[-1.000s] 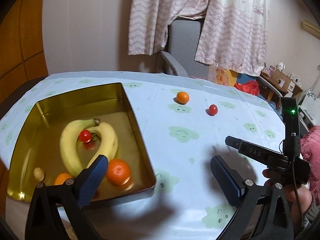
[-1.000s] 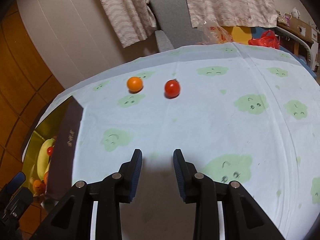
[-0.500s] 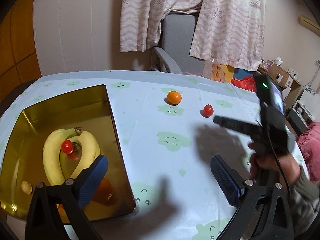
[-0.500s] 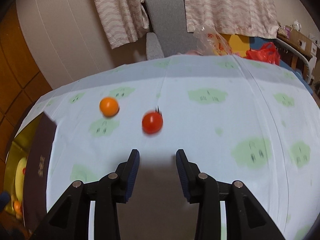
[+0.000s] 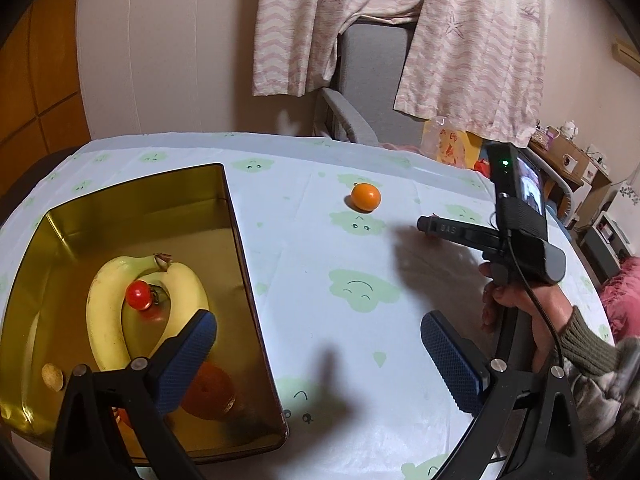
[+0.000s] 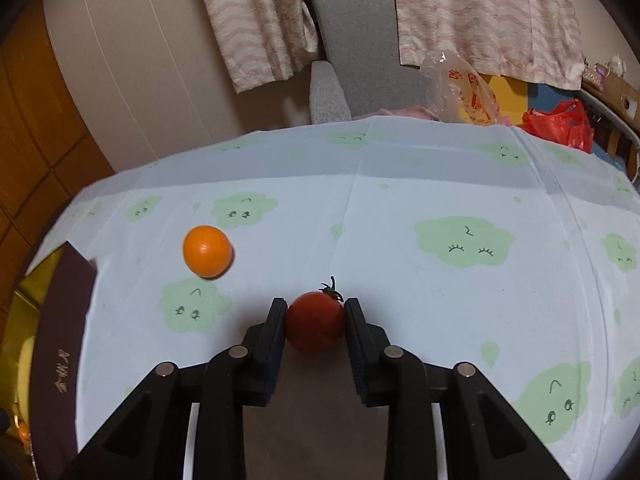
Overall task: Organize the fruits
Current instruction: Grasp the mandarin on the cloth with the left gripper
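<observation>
At the far left a gold tin (image 5: 224, 208) sits on the counter (image 5: 320, 280), which wears a pale cloth printed with green smiling clouds, and it holds two bananas (image 5: 108, 320) curled around a small tomato (image 5: 139, 295), an orange (image 5: 208, 392) and a small tan nut-like thing (image 5: 52, 376); gold characters on its dark outer wall are too blurred to read. The left gripper (image 5: 316, 356) hangs wide open above the tin's right wall. Further right a loose orange (image 6: 207, 251) lies on the cloth, then the right gripper (image 6: 315, 326), marked "DAS", pinches a red tomato (image 6: 315, 326) against the cloth, with a grey chair (image 6: 360, 40) and pink-patterned clothes (image 6: 480, 12) behind.
</observation>
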### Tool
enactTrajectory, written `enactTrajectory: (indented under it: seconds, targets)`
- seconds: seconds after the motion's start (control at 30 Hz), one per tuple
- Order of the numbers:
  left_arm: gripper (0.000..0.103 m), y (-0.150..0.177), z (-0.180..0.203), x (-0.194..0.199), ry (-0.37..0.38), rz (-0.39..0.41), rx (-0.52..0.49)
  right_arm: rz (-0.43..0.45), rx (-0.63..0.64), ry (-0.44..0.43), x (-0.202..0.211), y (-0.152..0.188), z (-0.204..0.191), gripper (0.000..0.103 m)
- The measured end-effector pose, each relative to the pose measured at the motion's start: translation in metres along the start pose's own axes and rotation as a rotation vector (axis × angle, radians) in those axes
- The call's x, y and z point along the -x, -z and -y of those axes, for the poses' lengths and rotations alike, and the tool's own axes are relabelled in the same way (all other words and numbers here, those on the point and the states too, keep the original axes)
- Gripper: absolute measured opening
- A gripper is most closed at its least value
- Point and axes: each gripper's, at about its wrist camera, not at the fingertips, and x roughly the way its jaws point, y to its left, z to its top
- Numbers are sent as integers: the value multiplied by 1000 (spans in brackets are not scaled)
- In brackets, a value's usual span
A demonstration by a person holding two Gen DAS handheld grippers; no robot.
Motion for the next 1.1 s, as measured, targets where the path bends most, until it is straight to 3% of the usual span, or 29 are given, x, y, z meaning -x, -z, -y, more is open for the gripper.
enactTrajectory:
  seconds: [0.17, 0.37, 0.5, 0.67, 0.93, 1.1]
  targets:
    - [103, -8, 7, -3, -2, -8, -7, 15, 9, 11, 14, 10, 2, 29]
    - [103, -28, 22, -12, 10, 7, 1, 39, 31, 89, 35, 26, 10, 29]
    - [103, -46, 36, -28, 6, -5, 0, 41, -24, 136, 38, 31, 22, 29]
    - [103, -68, 44, -55, -24, -28, 24, 50, -94, 119, 39, 34, 38, 29]
    - [103, -98, 49, -115, -20, -104, 123, 53, -87, 117, 37, 35, 37, 30]
    - [103, -108, 59, -146, -51, -121, 118, 59, -99, 101, 38, 36, 39, 30]
